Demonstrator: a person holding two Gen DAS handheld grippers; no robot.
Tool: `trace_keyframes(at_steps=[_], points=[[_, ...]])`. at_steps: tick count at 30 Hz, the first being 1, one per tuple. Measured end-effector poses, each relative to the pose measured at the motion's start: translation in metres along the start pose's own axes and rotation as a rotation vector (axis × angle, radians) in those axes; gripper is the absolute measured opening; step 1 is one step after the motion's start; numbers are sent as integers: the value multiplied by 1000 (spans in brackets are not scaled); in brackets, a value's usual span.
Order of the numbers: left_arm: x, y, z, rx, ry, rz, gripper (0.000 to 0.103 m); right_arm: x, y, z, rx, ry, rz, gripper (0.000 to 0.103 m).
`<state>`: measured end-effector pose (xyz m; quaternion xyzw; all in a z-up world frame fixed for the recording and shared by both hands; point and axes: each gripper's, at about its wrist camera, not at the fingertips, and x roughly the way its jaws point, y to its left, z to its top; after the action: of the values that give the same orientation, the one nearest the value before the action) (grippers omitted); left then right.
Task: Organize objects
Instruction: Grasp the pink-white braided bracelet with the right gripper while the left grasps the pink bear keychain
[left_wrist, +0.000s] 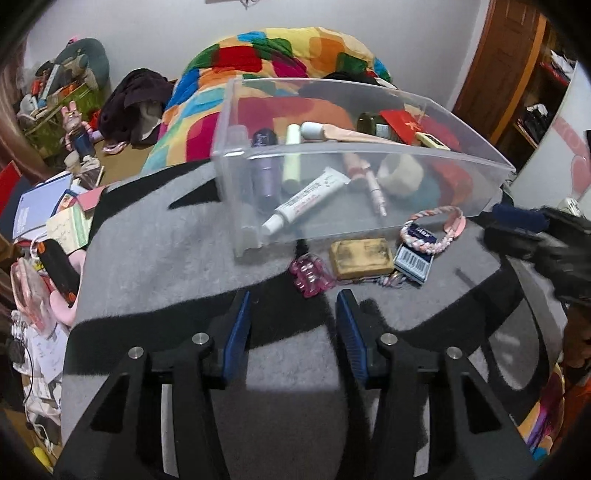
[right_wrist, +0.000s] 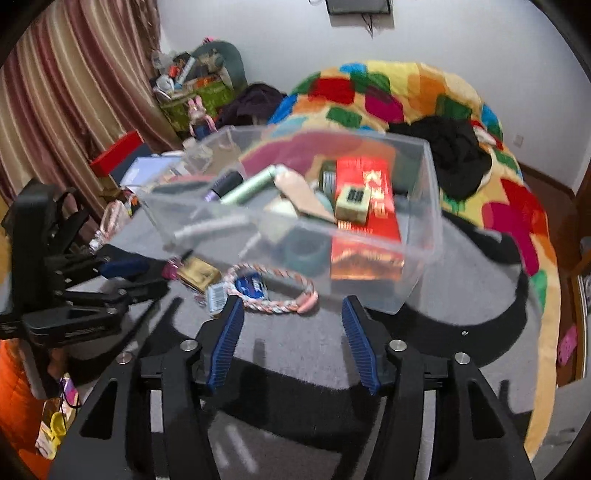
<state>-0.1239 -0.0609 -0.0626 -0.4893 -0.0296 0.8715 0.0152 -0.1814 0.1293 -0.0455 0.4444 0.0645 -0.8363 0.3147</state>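
White walls (right_wrist: 461, 33), striped curtains (right_wrist: 74, 92) at left, a wooden door (left_wrist: 495, 74), and a bed under a patchwork quilt (right_wrist: 406, 96).

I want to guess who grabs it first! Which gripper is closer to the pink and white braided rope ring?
Right, probably. The right gripper is open just in front of the rope ring, one fingertip almost touching it. The left gripper is open off to its left, nearer the pink toy.

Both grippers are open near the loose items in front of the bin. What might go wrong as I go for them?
1. The braided loop lies over the barcode box; lifting one may drag the other.
2. The pink clip, gold box and clear bin sit close together, so the left gripper may nudge neighbours.
3. The right gripper is close by, so they may collide.
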Motion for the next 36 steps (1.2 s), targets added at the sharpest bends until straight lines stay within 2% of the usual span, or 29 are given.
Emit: trace_keyframes(at_steps=[4, 6, 8, 9, 13, 20, 24, 31, 36], points=[[7, -4, 7, 24, 13, 7, 47, 19, -6, 1, 45, 45, -4, 41], [9, -7, 10, 38, 10, 11, 45, 25, -7, 3, 65, 57, -5, 35], [11, -10, 10, 55, 4, -7, 24, 30, -8, 4, 82, 65, 2, 25], [11, -10, 10, 54, -2, -11, 23, 33, -8, 4, 92, 69, 9, 18], [5, -7, 4, 35, -32, -6, 23, 35, -8, 2, 114, 56, 9, 10], [-14, -3, -9, 10, -93, 5, 23, 21, -5, -3, 105, 15, 9, 10], [-27, 0, -11, -25, -131, -14, 23, 6, -2, -6, 97, -16, 17, 10], [-65, -2, -5, -46, -244, -38, 23, -27, 2, -1, 87, -99, 35, 10], [-88, -5, 5, -42, -302, -49, 23, -43, 10, 7, 38, -156, -45, 10]])
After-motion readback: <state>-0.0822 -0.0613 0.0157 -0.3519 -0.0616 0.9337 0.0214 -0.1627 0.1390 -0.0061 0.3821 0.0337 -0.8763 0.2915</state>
